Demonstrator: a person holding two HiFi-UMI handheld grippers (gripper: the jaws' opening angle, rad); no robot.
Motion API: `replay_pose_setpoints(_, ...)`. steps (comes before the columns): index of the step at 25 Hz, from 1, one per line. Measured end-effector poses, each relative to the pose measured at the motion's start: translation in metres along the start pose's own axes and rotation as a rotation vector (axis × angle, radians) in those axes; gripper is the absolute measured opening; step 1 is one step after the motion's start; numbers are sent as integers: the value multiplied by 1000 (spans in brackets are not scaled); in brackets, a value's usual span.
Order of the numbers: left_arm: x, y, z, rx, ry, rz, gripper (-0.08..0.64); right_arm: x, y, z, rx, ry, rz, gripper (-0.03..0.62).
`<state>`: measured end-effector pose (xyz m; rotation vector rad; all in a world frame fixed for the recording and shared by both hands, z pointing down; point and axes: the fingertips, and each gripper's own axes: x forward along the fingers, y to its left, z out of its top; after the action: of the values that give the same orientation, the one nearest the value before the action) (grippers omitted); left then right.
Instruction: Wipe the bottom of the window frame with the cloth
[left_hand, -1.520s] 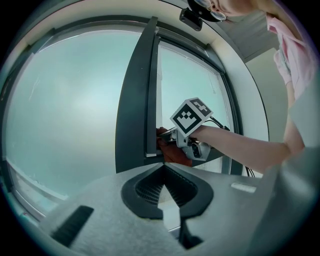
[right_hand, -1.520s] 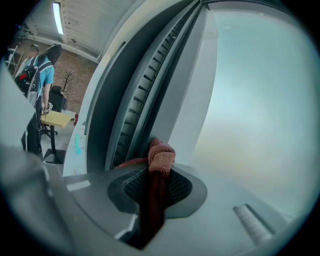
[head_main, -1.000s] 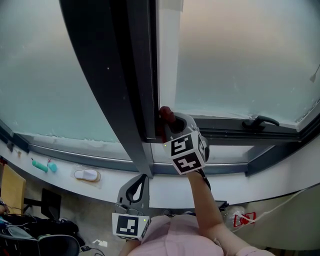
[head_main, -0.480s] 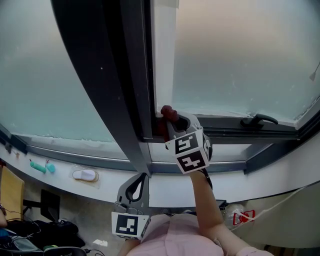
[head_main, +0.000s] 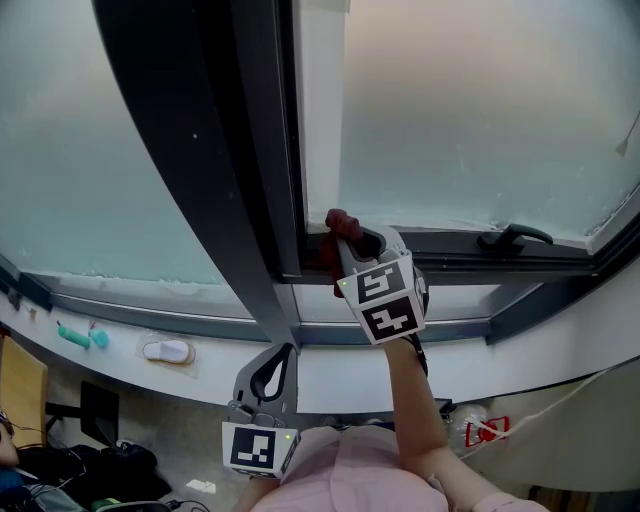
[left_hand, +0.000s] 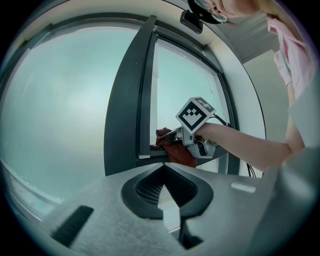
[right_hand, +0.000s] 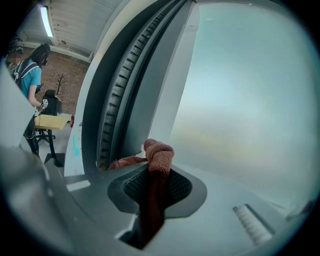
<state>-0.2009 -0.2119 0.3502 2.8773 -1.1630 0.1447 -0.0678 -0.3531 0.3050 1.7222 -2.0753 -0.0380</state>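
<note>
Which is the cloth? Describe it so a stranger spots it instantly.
Find the dark upright window post. At its foot, on the bottom rail to its right, sits the cloth, pinched in the right tongs. It alone is reddish-brown, soft fabric.

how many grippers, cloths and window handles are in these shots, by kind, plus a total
grippers: 2, the left gripper and the right gripper
cloth: 1
window handle: 1
total: 4
</note>
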Motion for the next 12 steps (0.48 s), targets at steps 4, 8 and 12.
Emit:
replay_pose_setpoints(4, 4, -4, 6, -16, -32, -5, -5, -3, -6, -3, 18, 3, -1, 61)
replay_pose_setpoints(8, 5, -9, 2, -2, -12, -19, -5, -4, -7, -4, 15, 0, -3, 61)
replay_pose_setpoints(12, 3, -13, -2, 7, 11, -19, -5, -6, -11, -6, 21, 1, -3, 61)
